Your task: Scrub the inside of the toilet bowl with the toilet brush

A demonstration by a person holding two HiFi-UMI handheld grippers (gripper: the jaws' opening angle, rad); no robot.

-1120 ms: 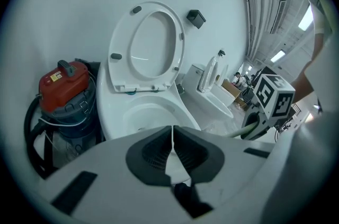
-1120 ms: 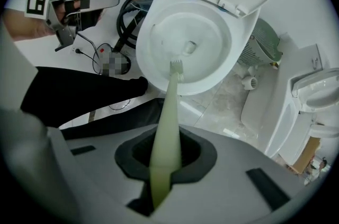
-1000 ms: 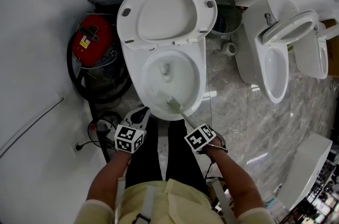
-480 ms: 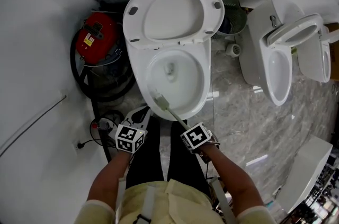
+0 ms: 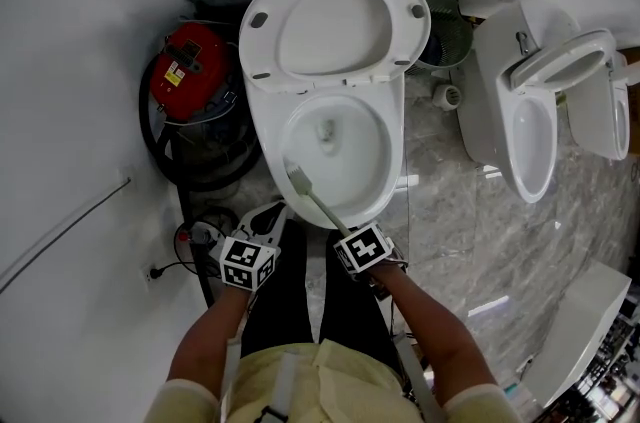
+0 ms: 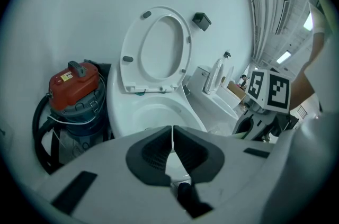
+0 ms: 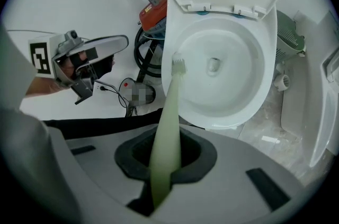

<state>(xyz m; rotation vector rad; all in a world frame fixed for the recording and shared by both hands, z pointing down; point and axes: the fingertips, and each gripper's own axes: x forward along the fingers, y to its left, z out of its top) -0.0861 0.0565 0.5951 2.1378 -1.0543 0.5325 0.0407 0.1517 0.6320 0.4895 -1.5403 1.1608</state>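
A white toilet bowl (image 5: 372, 181) (image 7: 249, 85) (image 6: 132, 112) stands open, its seat and lid (image 5: 335, 26) tipped up against the wall. My right gripper (image 7: 167, 151) (image 5: 350, 236) is shut on the pale green toilet brush (image 7: 168, 112) (image 5: 318, 201). The brush head (image 7: 178, 63) (image 5: 296, 175) rests against the bowl's left inner wall, just under the rim. My left gripper (image 6: 172, 144) (image 5: 265, 223) hangs shut and empty in front of the bowl's near left edge.
A red vacuum cleaner (image 5: 190, 76) (image 6: 74, 82) with a black hose stands left of the toilet. Its cable (image 5: 185, 251) runs to a wall socket near my legs. Two more toilets (image 5: 535, 126) stand on the marble floor at the right, a green bin (image 5: 450, 36) behind.
The brush head has swept from the bowl's front right across to its left inner wall. My right gripper shifted left with it. The left gripper stayed put.
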